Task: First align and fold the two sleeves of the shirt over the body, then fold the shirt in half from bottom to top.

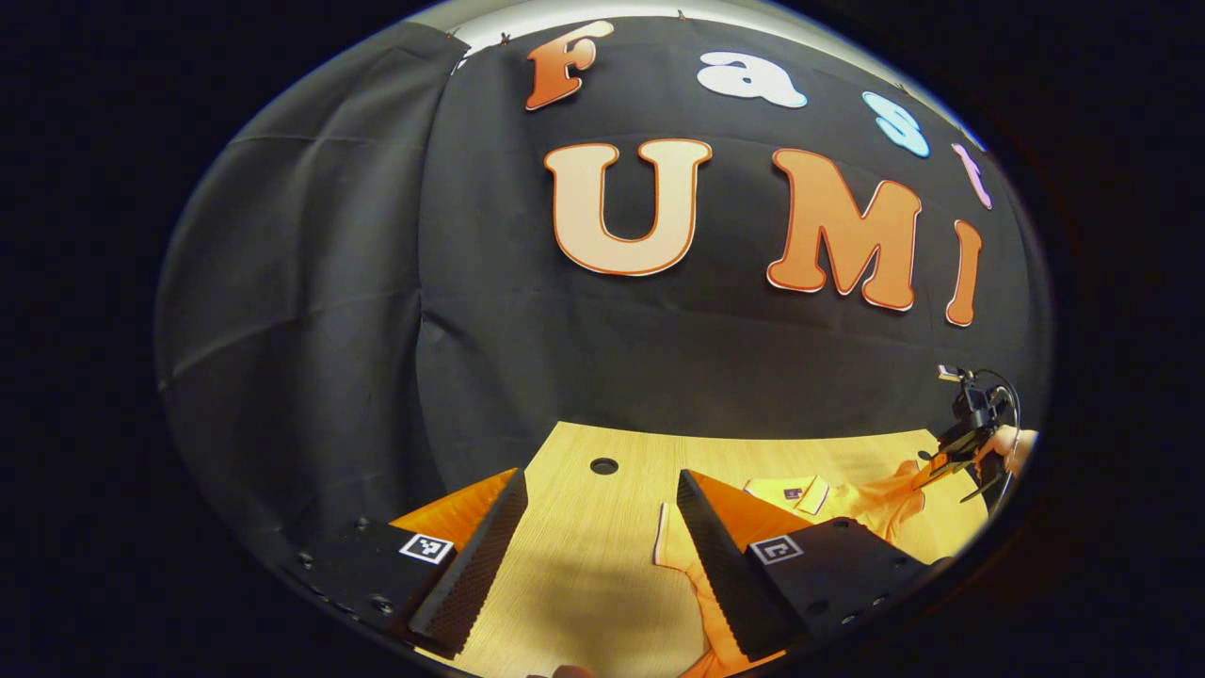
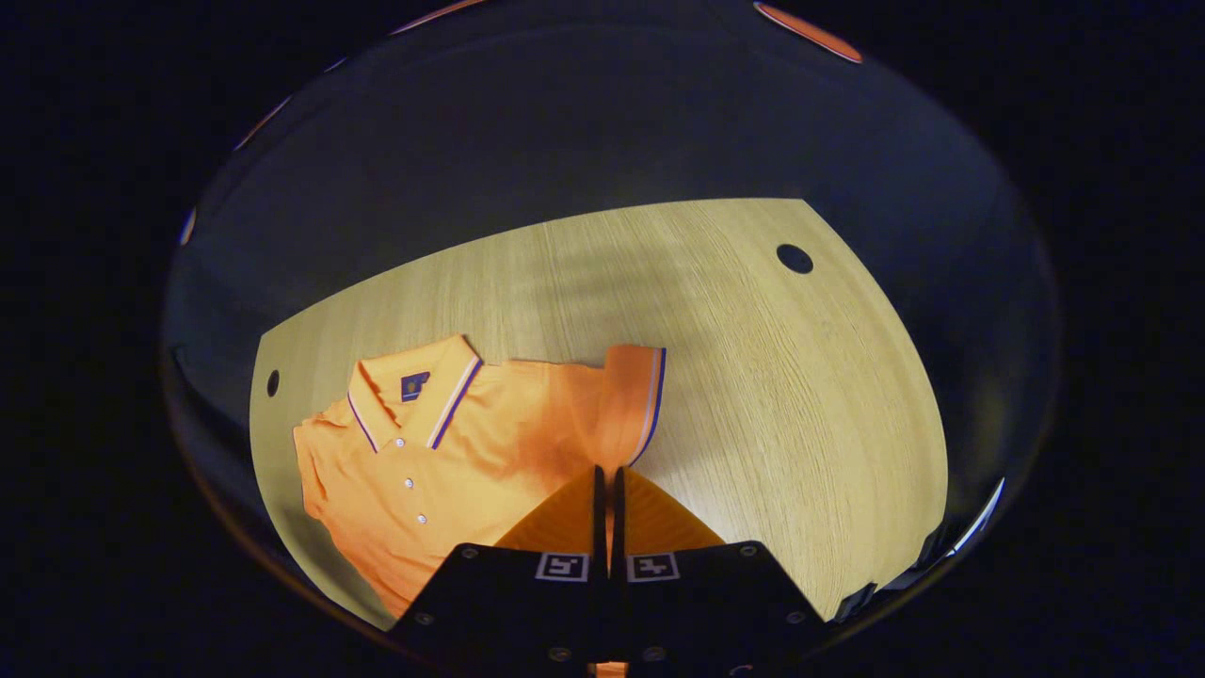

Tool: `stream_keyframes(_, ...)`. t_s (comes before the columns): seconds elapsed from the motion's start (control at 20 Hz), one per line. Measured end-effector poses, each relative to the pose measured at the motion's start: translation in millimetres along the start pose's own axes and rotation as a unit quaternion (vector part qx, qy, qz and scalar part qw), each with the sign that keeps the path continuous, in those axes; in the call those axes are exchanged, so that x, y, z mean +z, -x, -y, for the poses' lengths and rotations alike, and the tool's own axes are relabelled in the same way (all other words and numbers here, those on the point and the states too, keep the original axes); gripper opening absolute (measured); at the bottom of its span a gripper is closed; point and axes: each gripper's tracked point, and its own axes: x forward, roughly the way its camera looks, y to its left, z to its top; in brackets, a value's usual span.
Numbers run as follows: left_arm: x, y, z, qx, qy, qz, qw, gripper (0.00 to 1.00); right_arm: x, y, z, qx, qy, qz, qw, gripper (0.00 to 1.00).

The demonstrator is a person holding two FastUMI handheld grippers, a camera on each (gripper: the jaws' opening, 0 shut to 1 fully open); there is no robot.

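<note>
shirt (image 2: 452, 452) looks light, soft and floppy, best pinched at a sleeve (image 2: 633, 400) hem; right gripper (image 2: 607, 485) clenched near that sleeve, whether on cloth i cannot tell, left gripper (image 1: 602, 527) released over the table (image 1: 584, 574).

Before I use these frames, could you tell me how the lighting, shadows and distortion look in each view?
Left gripper view: fisheye bends the table edge; a soft shadow lies on the wood between the open fingers of the left gripper; the far right gripper looks small and dim. Right gripper view: the shirt is evenly lit, faint shadows cross the tabletop, and the surroundings fall dark.
</note>
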Motion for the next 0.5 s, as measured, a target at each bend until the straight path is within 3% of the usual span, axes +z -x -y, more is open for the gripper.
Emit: stream_keyframes(0.5, -5.7, 7.6, -52.1, 0.008, 0.002, 0.002, 1.000, 0.98, -19.3, 24.8, -96.5, 0.033, 0.079, 0.010, 0.996, 0.00)
